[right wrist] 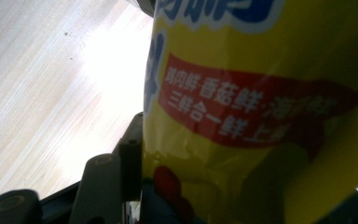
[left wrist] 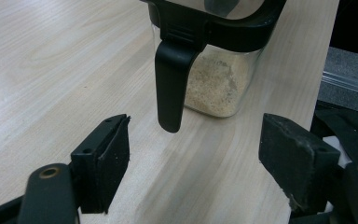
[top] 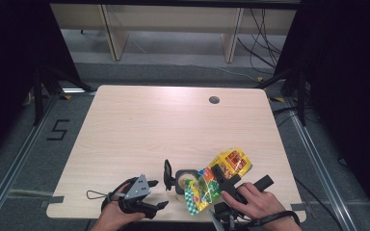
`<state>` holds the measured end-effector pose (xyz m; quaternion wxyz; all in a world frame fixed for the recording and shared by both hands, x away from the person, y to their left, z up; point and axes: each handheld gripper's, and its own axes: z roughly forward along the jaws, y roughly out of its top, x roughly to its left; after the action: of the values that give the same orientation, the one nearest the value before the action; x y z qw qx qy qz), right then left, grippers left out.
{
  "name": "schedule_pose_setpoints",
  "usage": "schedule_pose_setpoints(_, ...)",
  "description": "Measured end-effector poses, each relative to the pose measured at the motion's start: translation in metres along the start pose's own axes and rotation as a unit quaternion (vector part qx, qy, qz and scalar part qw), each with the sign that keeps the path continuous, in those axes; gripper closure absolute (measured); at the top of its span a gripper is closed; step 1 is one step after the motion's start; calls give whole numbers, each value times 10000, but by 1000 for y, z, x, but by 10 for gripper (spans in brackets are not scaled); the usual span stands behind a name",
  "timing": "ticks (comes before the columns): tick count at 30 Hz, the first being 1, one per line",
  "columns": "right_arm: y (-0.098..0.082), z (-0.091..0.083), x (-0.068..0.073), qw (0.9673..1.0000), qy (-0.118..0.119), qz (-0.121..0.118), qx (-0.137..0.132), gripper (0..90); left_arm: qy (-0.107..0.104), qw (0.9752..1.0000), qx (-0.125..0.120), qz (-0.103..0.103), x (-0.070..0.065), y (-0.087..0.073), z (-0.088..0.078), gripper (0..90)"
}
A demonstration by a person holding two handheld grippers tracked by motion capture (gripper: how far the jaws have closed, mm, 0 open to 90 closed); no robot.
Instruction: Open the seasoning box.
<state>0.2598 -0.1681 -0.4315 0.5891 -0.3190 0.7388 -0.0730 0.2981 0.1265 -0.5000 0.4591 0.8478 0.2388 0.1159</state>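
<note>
A clear container with a black rim and beige granules stands near the table's front edge. In the left gripper view the container has a black lid flap hanging down its side. My left gripper lies just left of it, open with nothing between the jaws. My right gripper is shut on a yellow printed bag, which is tilted with its lower end over the container's mouth. The bag presses against one of the pads; the other pad is hidden behind it.
The light wooden table has a round cable hole at the back right. The container and both hands sit close to the front edge. Beyond the table are a grey floor, metal rails and shelving legs.
</note>
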Motion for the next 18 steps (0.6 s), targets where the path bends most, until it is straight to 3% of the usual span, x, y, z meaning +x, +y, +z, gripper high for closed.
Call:
schedule_pose_setpoints(3,-1,0,0,10000,7,-4,23,486,-58,9999,-64,-67,-1,-1,1,242)
schedule_pose_setpoints(9,0,0,0,10000,-18,-22,30,486,-31,10000,2,31,0,-1,-1,243)
schedule_pose_setpoints(18,-1,0,-1,10000,5,-35,31,486,-39,9999,-51,-116,-1,-1,0,242)
